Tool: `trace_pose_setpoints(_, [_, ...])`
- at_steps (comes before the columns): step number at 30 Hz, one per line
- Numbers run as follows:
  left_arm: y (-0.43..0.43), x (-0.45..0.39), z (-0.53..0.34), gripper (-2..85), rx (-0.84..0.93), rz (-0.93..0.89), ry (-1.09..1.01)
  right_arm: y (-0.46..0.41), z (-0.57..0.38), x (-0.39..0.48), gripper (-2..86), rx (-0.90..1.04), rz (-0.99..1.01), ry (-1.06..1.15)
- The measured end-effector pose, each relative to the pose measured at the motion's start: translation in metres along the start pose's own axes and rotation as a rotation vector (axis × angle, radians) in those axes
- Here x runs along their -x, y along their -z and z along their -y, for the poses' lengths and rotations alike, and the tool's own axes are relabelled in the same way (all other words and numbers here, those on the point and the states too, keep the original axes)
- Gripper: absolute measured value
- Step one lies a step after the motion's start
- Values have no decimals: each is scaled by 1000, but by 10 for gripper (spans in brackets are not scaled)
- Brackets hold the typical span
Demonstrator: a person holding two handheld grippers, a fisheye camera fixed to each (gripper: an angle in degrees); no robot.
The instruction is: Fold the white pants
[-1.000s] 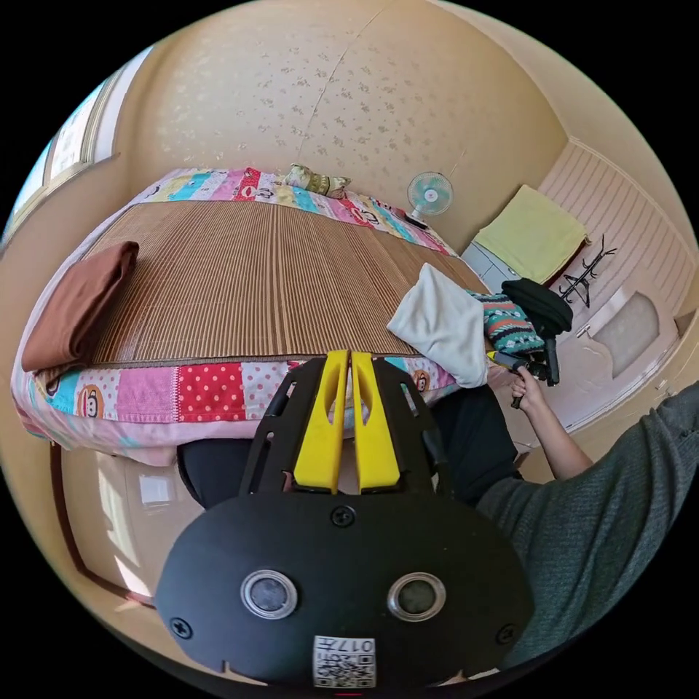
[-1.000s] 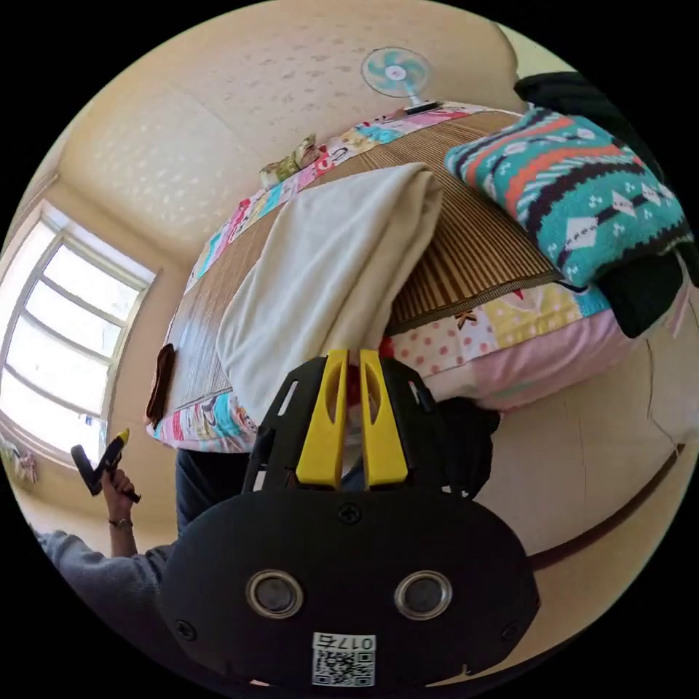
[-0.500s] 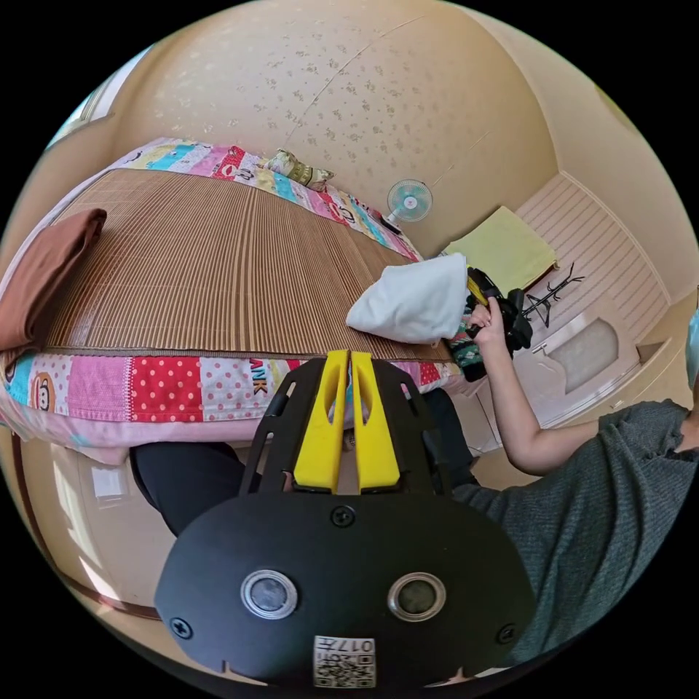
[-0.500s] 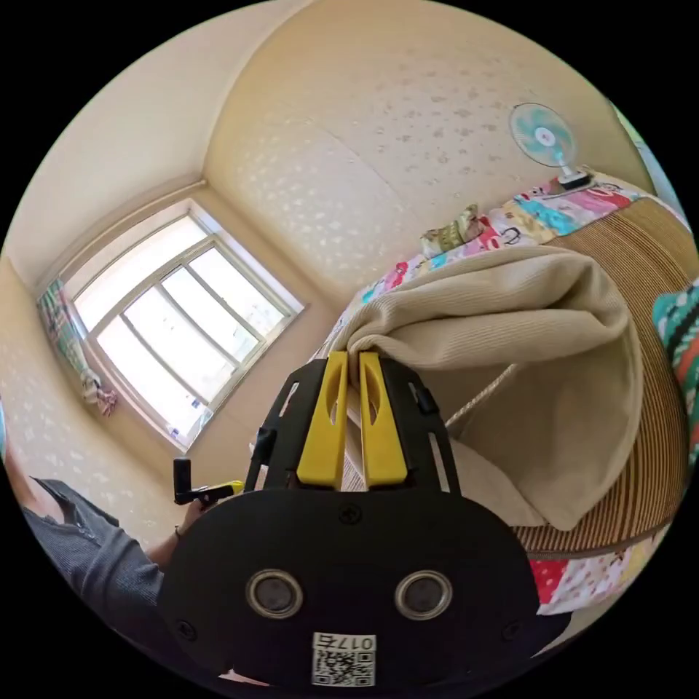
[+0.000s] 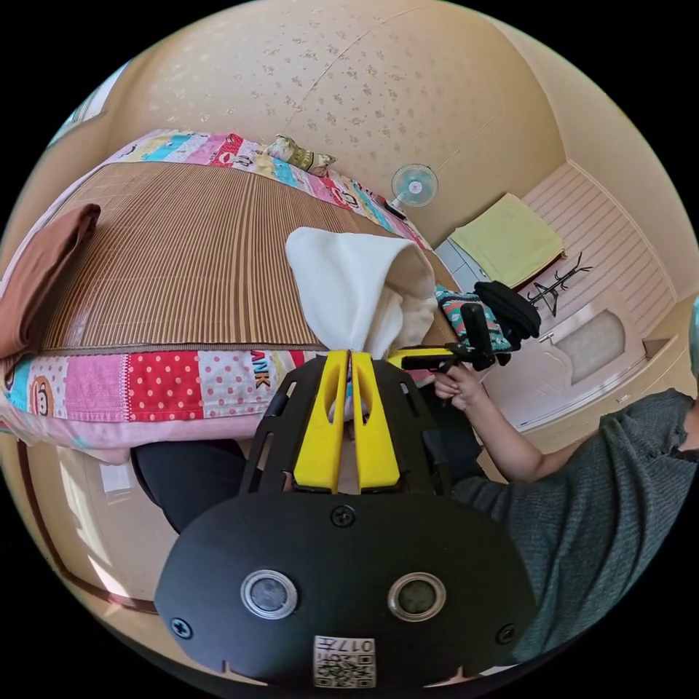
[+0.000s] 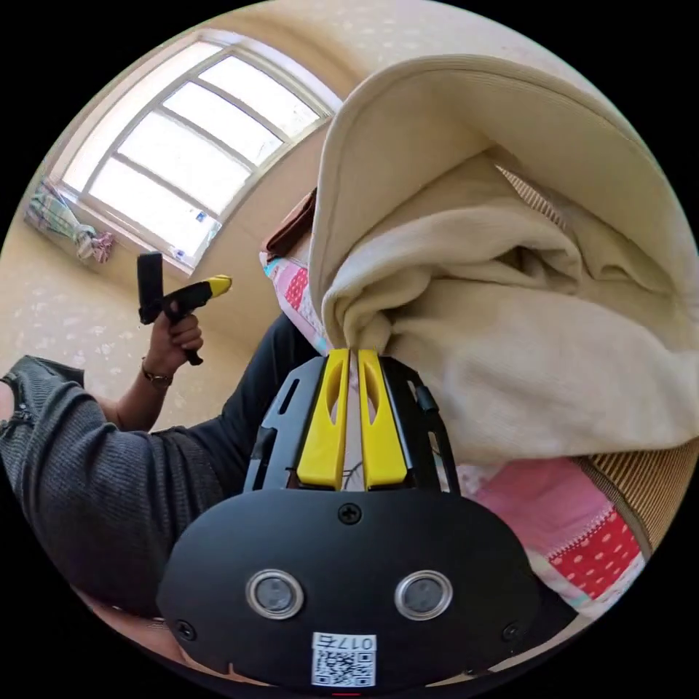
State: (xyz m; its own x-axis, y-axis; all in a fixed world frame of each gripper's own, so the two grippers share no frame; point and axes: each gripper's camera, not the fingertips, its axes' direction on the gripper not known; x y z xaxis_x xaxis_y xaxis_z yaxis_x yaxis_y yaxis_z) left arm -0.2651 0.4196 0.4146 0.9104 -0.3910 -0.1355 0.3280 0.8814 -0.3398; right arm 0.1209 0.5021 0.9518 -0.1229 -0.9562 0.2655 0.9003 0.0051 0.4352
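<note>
Pants (image 6: pixel 510 291) bunch above the right gripper (image 6: pixel 348 354), pinched between its closed jaws.

The place was a bedroom in a home. A bed (image 5: pixel 109 408) took up most of it, covered by a patchwork sheet (image 5: pixel 160 386) in bright colours with a woven reed mat (image 5: pixel 189 269) laid on top. A small cushion (image 5: pixel 298 154) lay at the far edge by the patterned wallpaper (image 5: pixel 349 95), and a small fan (image 5: pixel 413 186) stood at the far right corner of the bed. A large window (image 6: pixel 189 145) let daylight in. Folded clothes lay on the bed: a brown piece (image 5: pixel 44 277) at the left and a patterned knit (image 5: pixel 466 320) at the right. A coat rack (image 5: pixel 557 287) stood further right.
</note>
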Motion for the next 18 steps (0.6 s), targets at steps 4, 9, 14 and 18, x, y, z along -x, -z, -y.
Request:
trace_pose_setpoints(4, [-17, 11, 8, -10, -14, -24, 14, 94, -39, -51, 19, -214, -205, -230])
trace_pose_setpoints(9, [-49, 2, 18, -10, -11, -81, -4, 209, -91, -127, 89, -524, -458, -646])
trace_pose_setpoints(14, [-79, -19, 24, -8, 27, -129, -42, 227, -78, -203, 172, -583, -99, -666])
trace_pose_setpoints(18, [-80, -38, 20, -7, 20, -139, -92, 262, -48, -211, 81, -591, -41, -700])
